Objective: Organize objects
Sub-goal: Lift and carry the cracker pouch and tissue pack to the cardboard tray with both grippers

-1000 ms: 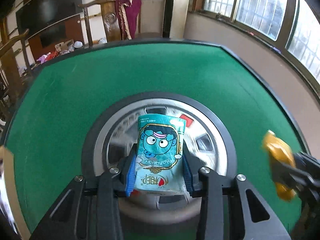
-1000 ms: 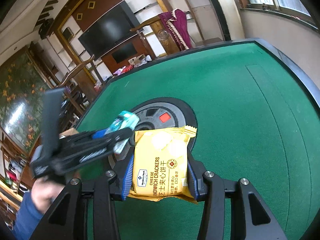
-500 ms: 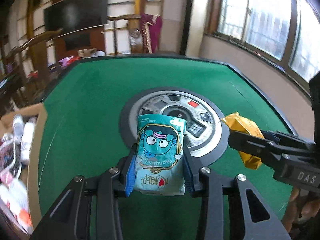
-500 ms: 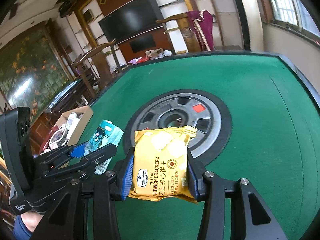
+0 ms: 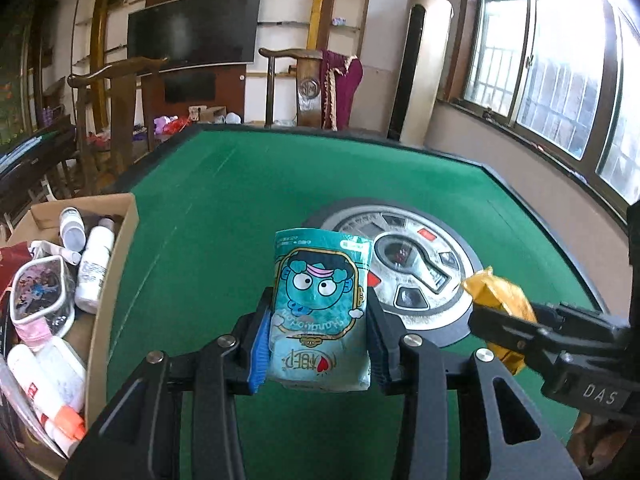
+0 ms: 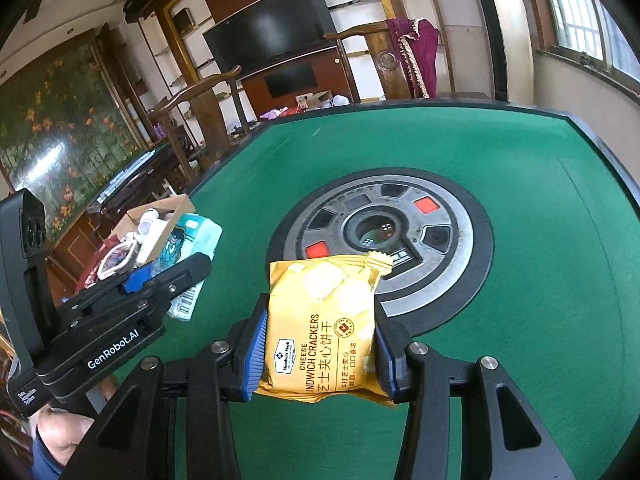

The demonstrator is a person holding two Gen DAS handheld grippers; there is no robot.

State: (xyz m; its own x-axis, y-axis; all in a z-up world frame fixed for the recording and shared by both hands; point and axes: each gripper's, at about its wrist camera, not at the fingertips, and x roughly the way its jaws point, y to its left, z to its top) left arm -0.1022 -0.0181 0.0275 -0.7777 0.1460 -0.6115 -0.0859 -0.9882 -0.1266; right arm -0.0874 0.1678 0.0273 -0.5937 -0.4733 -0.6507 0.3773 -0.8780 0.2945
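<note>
A teal snack packet [image 5: 320,304] with a cartoon face stands upright between the blue pads of my left gripper [image 5: 316,320], which is shut on it above the green table [image 5: 280,184]. My right gripper [image 6: 320,344] is shut on a yellow cheese cracker packet [image 6: 324,308]. In the left wrist view the yellow packet [image 5: 500,296] hangs at the right, over the round centre panel's edge. In the right wrist view the left gripper [image 6: 172,276] carries the teal packet [image 6: 192,240] at the left, close to a cardboard box [image 6: 168,204].
The open cardboard box [image 5: 116,240] at the table's left edge holds white bottles, tubes and a pink-rimmed case. A round grey and black panel [image 5: 416,264] is set in the table's middle. Wooden chairs stand beyond the far edge. A hand [image 6: 60,440] holds the left gripper.
Both grippers have swung to the left with their packets held. The cardboard box has come into the left wrist view, and the round panel has slid to the right.
</note>
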